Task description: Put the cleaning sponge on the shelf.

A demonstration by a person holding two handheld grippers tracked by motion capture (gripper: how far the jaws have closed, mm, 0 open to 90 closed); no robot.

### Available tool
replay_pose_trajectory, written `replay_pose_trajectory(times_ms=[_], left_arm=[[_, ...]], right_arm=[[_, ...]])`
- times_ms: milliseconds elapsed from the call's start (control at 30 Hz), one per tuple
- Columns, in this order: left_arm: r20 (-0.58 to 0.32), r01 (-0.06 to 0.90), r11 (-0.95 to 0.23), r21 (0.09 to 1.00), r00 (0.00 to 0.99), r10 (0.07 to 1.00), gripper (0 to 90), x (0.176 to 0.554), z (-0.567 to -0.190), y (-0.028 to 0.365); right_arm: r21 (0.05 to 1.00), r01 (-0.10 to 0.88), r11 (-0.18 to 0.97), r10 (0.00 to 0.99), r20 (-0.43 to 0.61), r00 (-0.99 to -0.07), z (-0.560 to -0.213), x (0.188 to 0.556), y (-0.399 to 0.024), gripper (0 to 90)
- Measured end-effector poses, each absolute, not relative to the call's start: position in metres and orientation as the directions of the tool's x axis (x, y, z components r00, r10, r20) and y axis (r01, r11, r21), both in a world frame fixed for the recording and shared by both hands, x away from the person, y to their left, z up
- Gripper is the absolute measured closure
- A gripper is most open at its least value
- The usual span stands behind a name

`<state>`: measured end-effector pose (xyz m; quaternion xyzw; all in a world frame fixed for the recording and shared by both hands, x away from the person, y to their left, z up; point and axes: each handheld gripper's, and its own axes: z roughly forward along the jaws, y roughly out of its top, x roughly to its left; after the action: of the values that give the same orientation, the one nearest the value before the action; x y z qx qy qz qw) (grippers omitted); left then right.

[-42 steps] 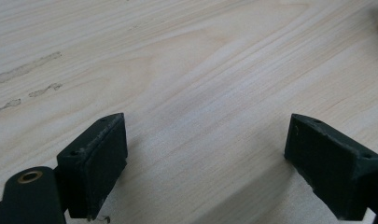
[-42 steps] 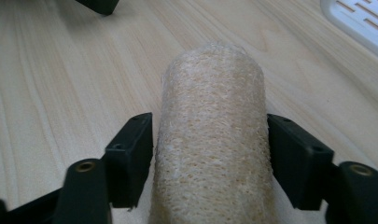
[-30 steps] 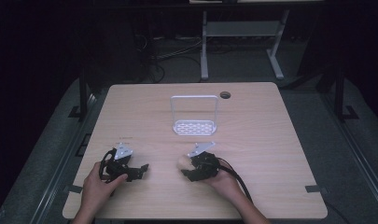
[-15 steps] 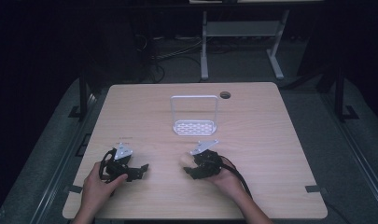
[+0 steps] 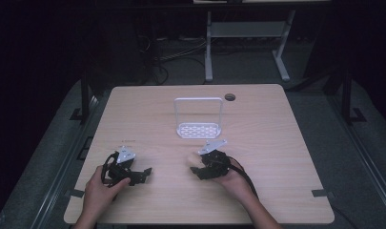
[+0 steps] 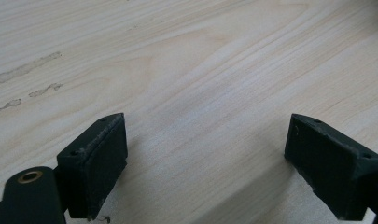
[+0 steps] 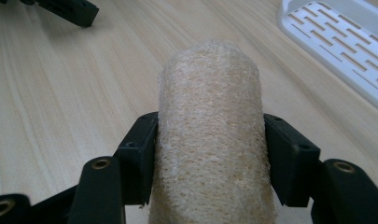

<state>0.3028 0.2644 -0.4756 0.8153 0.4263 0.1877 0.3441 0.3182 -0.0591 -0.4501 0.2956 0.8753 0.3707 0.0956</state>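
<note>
A tan loofah sponge (image 7: 210,135), rough and roughly cylindrical, sits between the jaws of my right gripper (image 7: 210,161), which is shut on it. In the high view the right gripper (image 5: 200,168) rests low over the table's near middle, with the loofah sponge (image 5: 189,160) poking out to its left. My left gripper (image 5: 142,174) lies at the near left, held by a hand. Its jaws stand wide apart in the left gripper view (image 6: 205,158), with bare wood between them.
A white slotted rack (image 5: 198,129) with an upright wire frame stands mid-table beyond the grippers; its base (image 7: 345,42) appears at the upper right of the right gripper view. A cable hole (image 5: 229,97) sits near the wooden table's (image 5: 286,143) far edge.
The right gripper has shifted slightly with the sponge in its jaws. The left gripper has stayed in place.
</note>
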Motion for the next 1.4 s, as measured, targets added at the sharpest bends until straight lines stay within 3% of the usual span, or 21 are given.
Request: replay_pose_trajectory(times_ms=[1400], left_arm=[[0.016,0.564,-0.403,0.721,0.567,0.823,12.6,0.303,-0.476,0.265]], right_arm=[[0.739,0.442,0.509,0.657,-0.001,-0.754,-0.427,0.36,-0.067,41.0]])
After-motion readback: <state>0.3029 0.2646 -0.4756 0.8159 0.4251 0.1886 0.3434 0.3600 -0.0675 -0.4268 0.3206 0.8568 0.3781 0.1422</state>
